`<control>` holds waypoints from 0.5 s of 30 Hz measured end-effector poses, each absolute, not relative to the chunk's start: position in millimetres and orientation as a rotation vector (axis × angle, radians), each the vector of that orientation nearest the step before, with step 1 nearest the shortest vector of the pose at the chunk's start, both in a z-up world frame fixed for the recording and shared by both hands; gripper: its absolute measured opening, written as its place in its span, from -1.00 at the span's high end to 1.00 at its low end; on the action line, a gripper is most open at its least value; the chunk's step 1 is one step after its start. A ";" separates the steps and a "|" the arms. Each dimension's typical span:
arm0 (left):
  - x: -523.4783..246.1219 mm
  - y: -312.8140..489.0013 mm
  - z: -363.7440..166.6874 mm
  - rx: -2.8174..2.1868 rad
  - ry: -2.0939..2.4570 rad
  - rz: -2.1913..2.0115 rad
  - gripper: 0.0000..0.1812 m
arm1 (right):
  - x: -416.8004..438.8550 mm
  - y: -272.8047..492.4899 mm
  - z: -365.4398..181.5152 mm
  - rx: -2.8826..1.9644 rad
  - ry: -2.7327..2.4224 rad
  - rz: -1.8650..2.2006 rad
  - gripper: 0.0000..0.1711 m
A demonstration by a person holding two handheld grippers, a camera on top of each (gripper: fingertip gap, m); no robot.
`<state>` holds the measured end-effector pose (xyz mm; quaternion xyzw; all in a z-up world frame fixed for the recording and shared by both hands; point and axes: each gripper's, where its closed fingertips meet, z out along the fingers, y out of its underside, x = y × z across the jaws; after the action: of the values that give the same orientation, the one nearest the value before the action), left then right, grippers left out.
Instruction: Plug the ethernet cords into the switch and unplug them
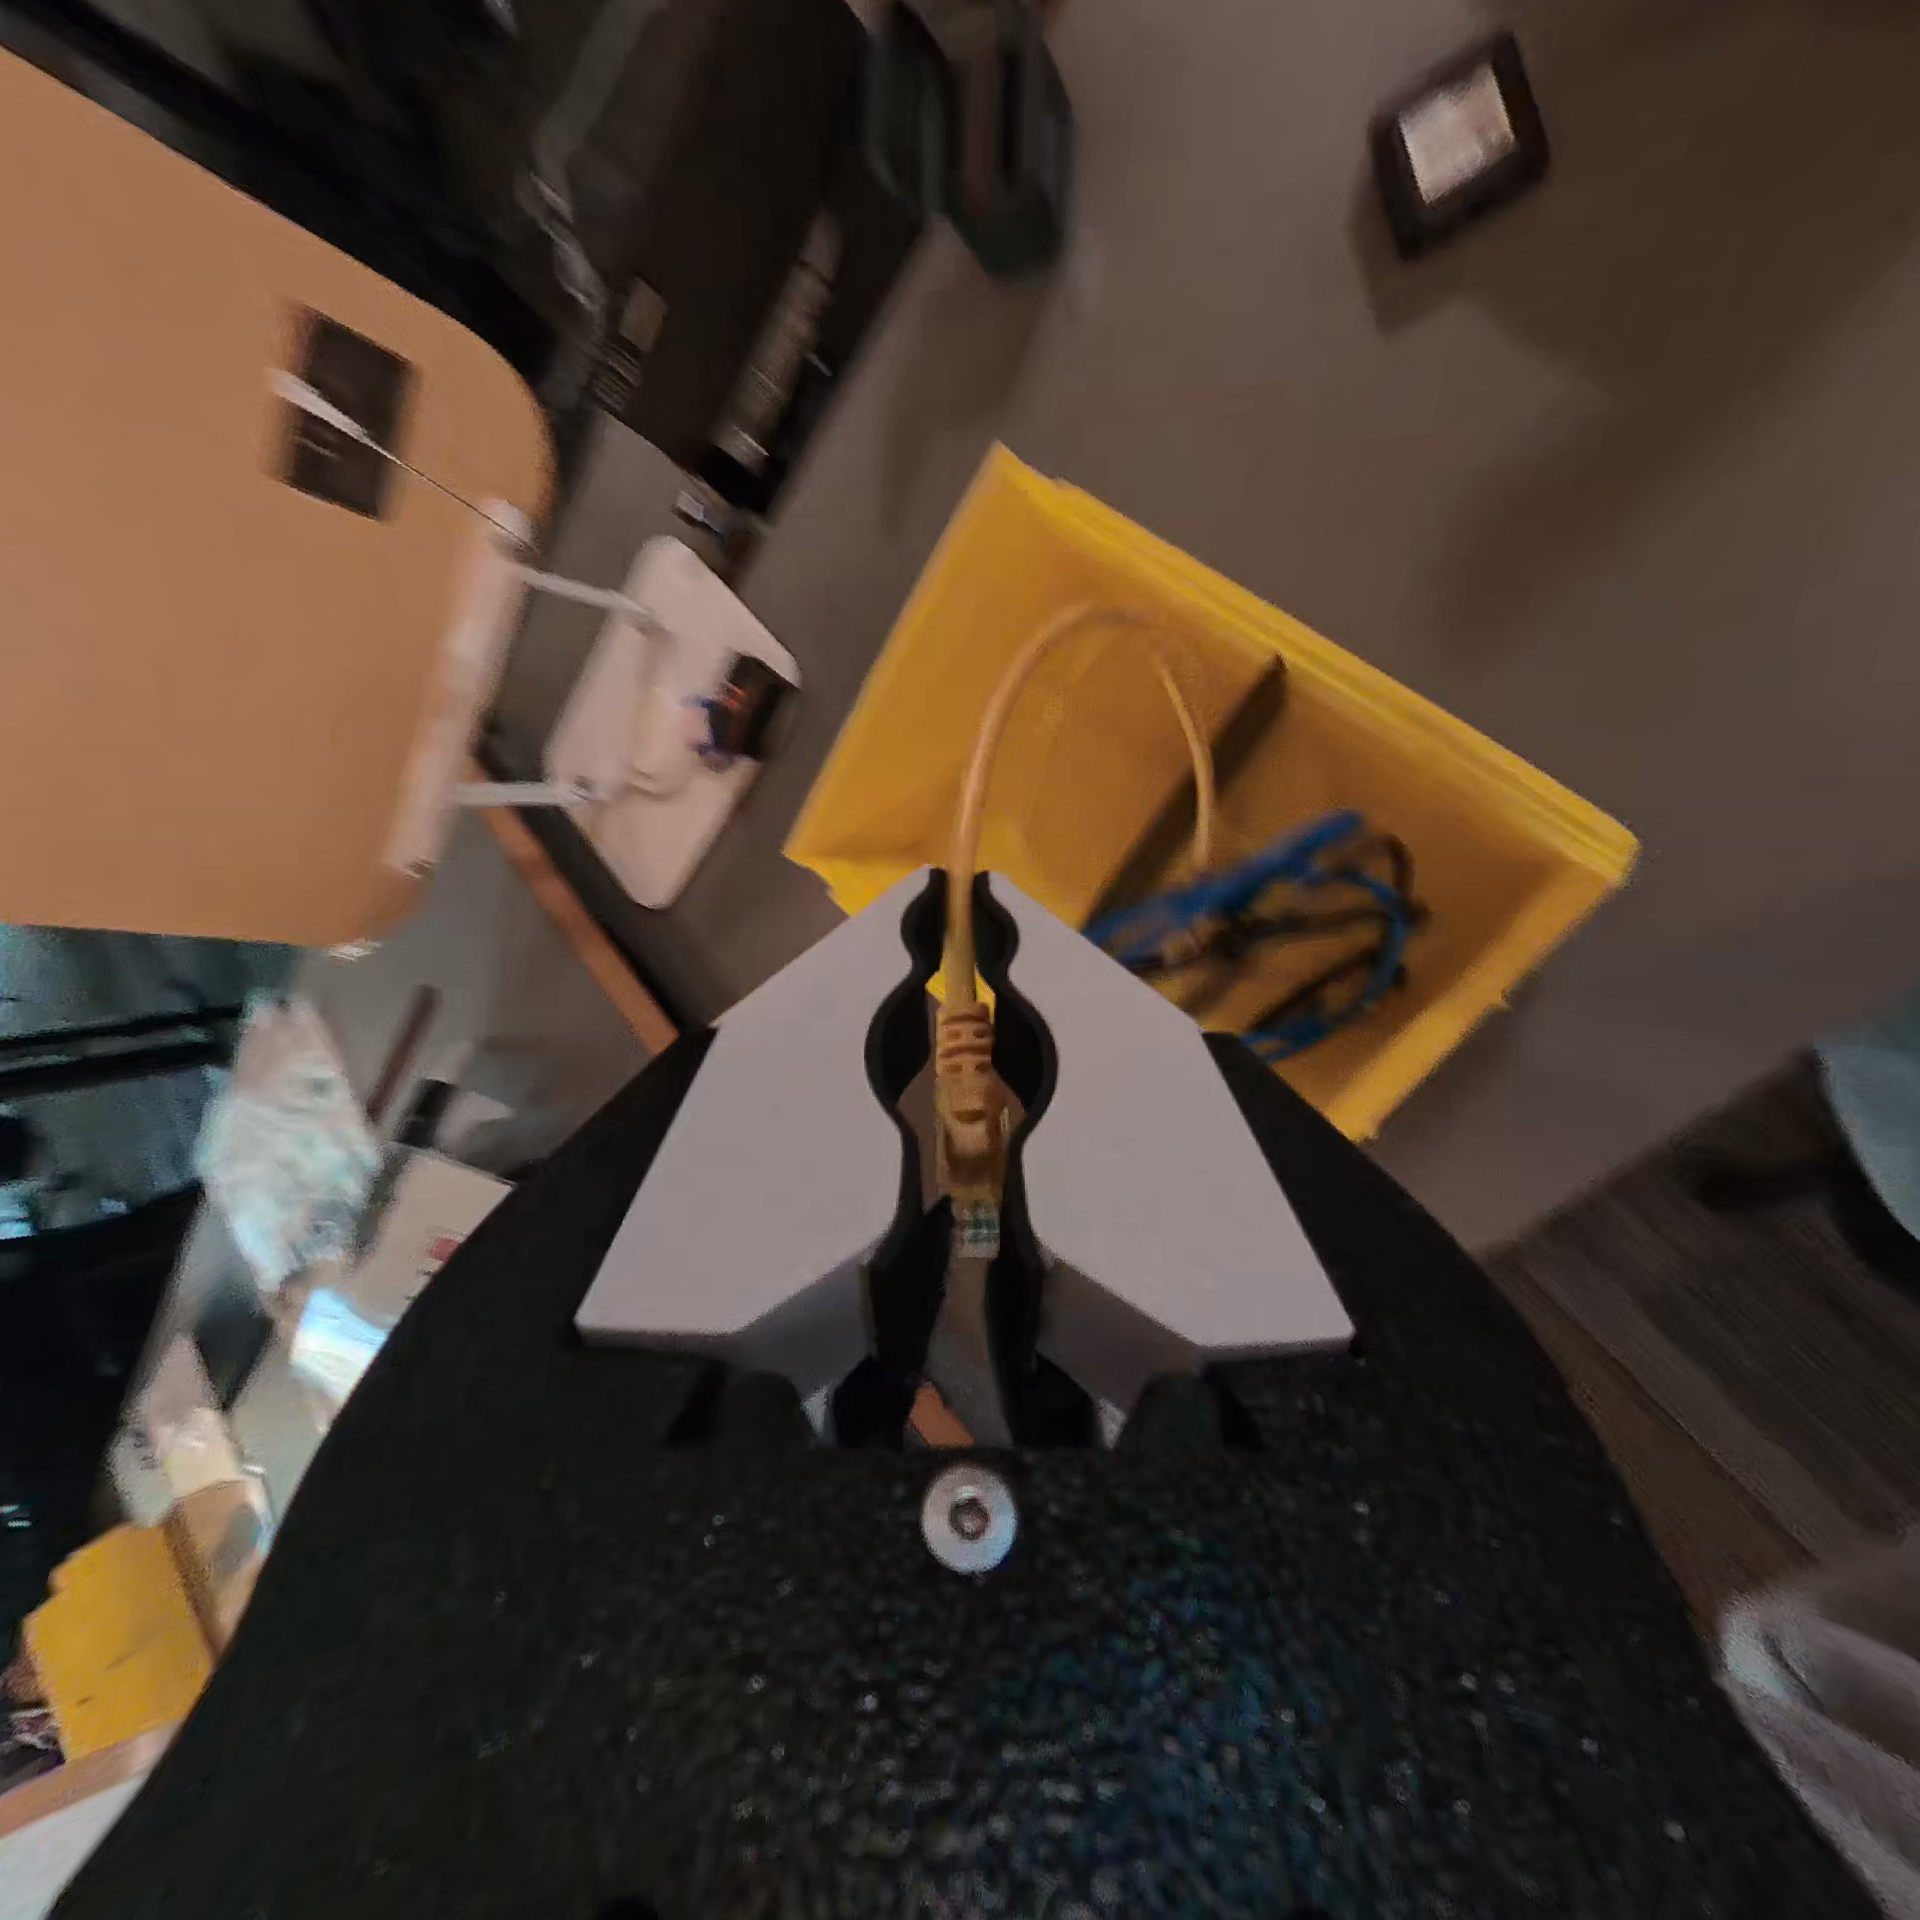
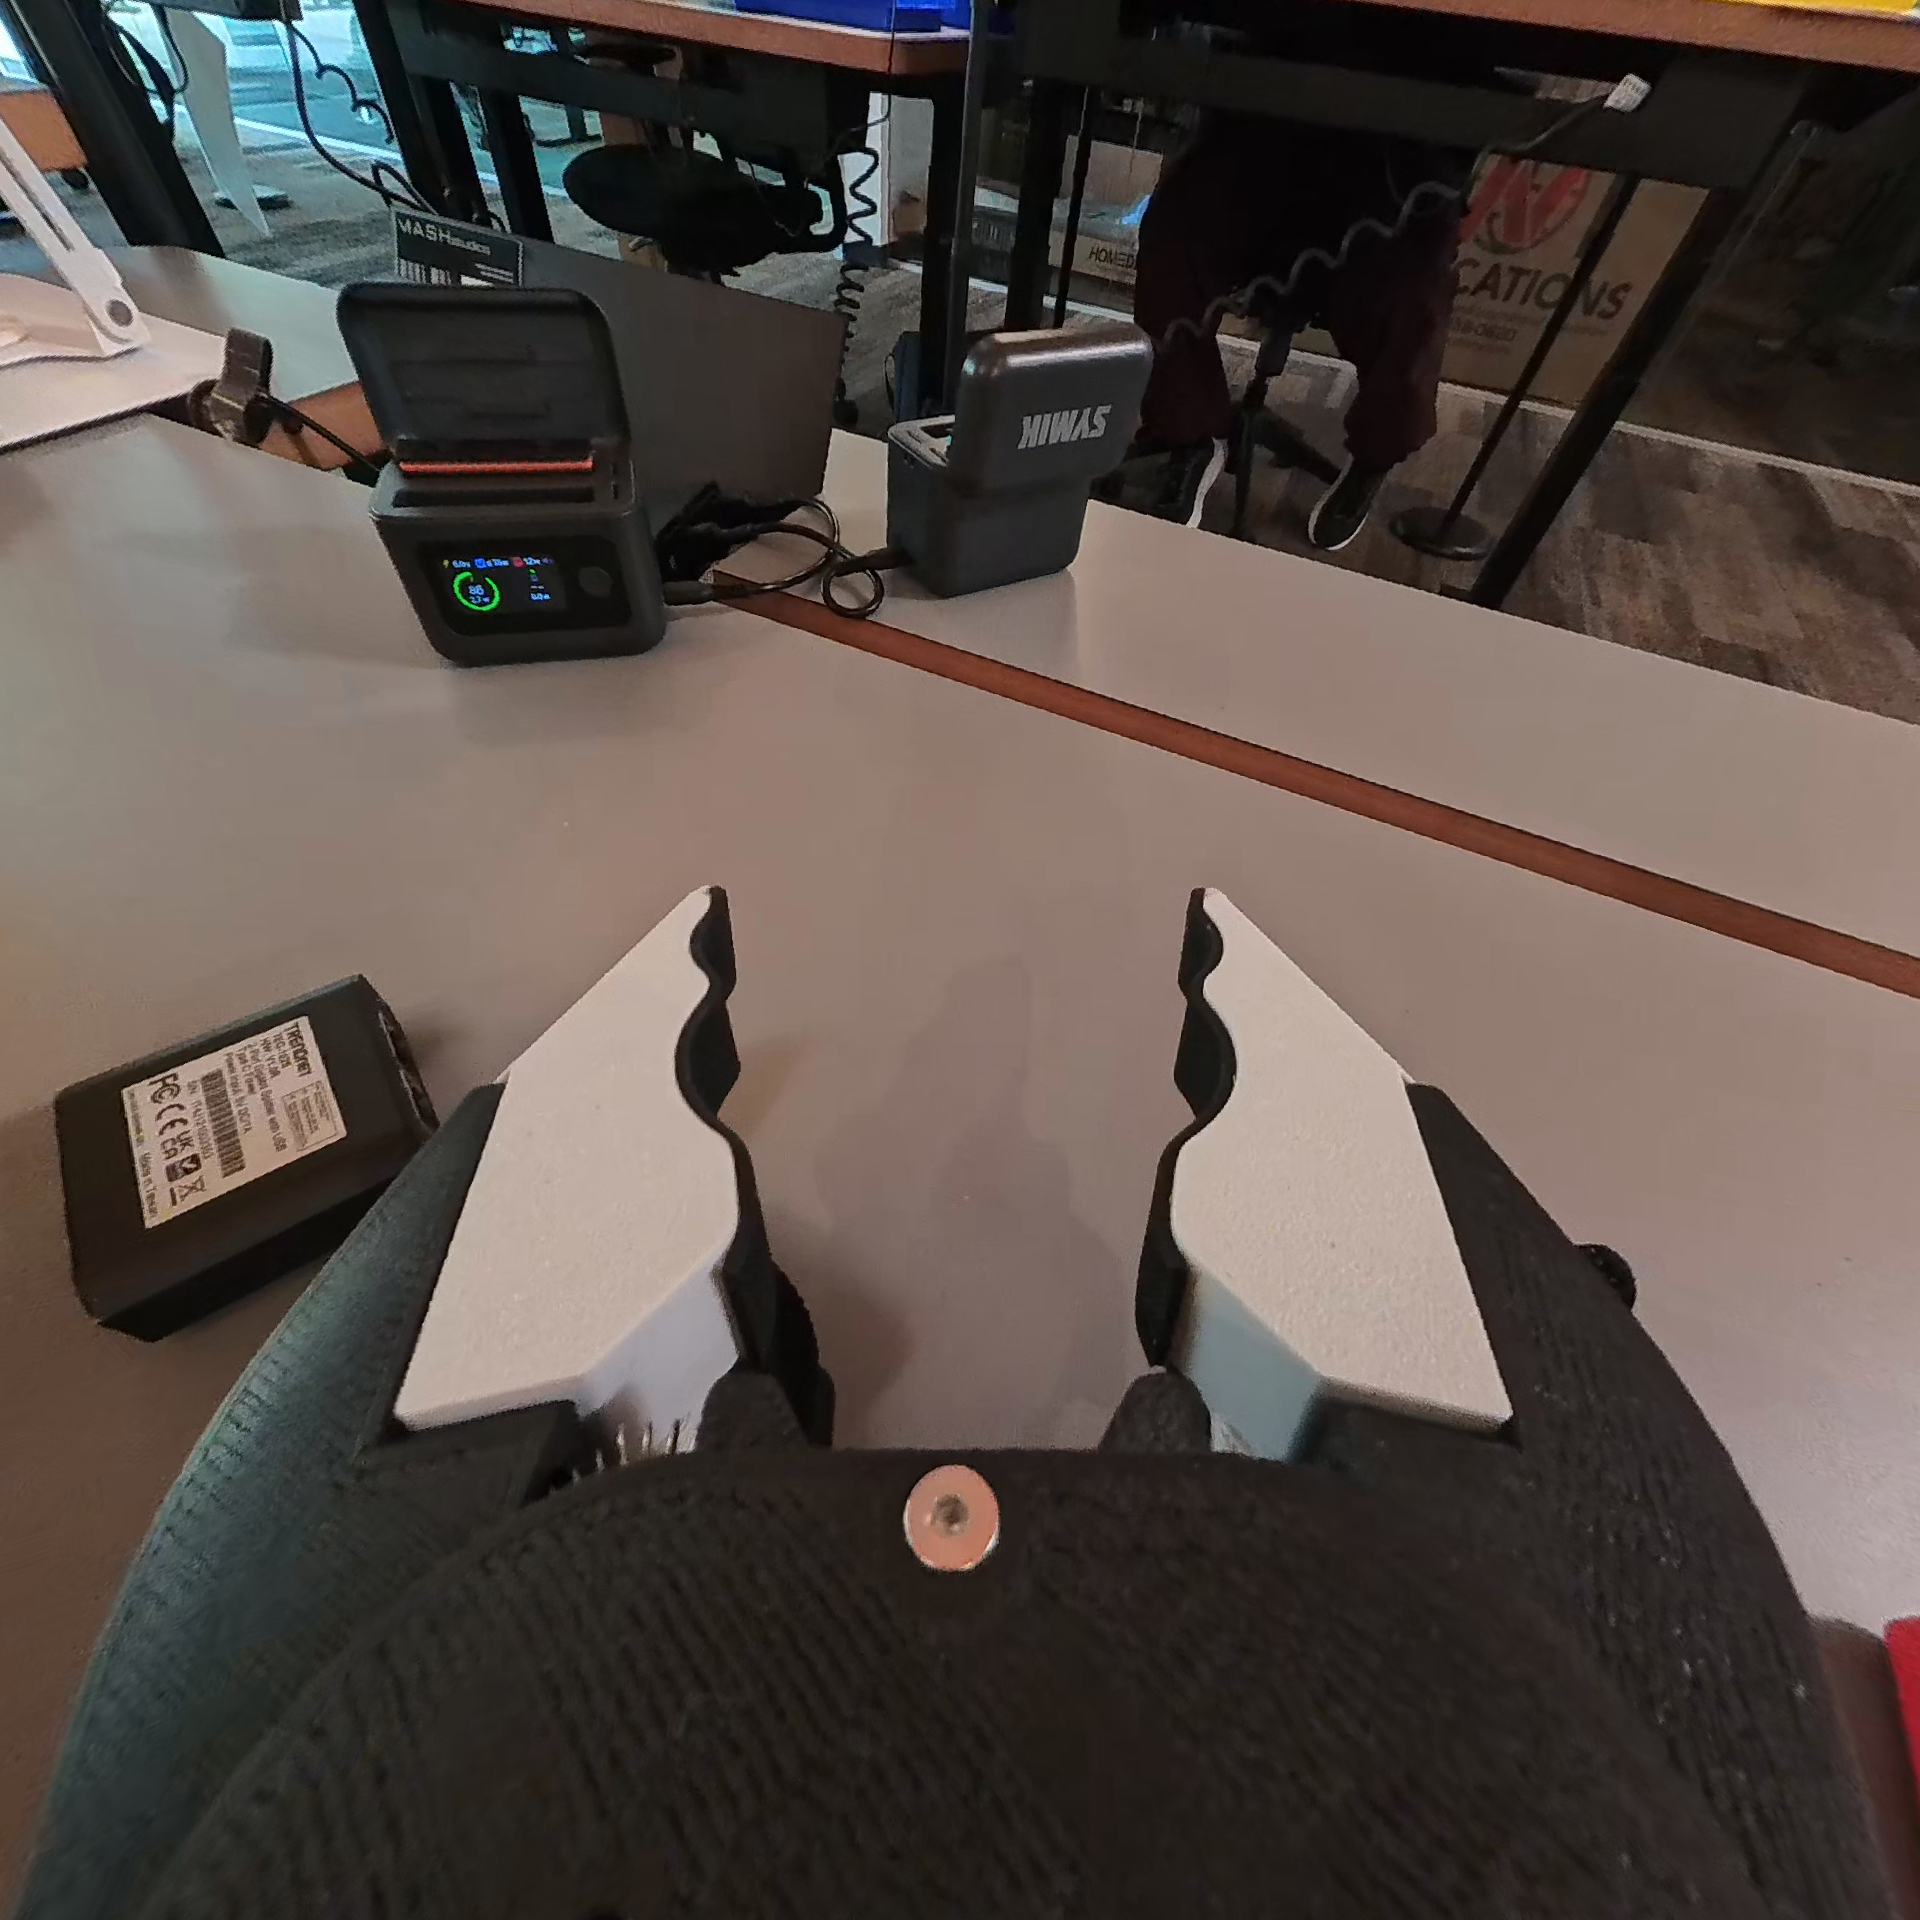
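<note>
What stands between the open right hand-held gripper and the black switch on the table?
Nothing visible does. The right hand-held gripper is open and empty over bare grey table, and the black switch lies to its left, label side up, partly behind the gripper's left finger.

One yellow cord, one blue cord bundle, one yellow bin. On the tabletop: one black switch, two grey charger cases.

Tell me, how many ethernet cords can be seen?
2: a yellow cord gripped by the left gripper, a blue cord bundled in the yellow bin. More may be hidden.
</note>
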<state>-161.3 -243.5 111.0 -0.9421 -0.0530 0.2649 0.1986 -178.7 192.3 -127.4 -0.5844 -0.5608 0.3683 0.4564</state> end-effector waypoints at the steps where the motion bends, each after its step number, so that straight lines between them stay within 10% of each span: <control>1: -162.9 -237.4 125.0 -2.570 -0.133 0.814 0.97 | -178.5 192.1 -126.8 -1.436 -1.381 0.909 0.00; 15: -140.5 -63.3 170.1 -2.117 0.090 1.014 0.97 | -172.4 196.5 -112.8 -1.375 -1.308 0.965 0.05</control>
<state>-140.5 -63.3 170.1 -0.8313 0.0355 0.3983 0.3860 -172.4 196.5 -112.8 -0.5650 -0.5371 0.3964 0.4849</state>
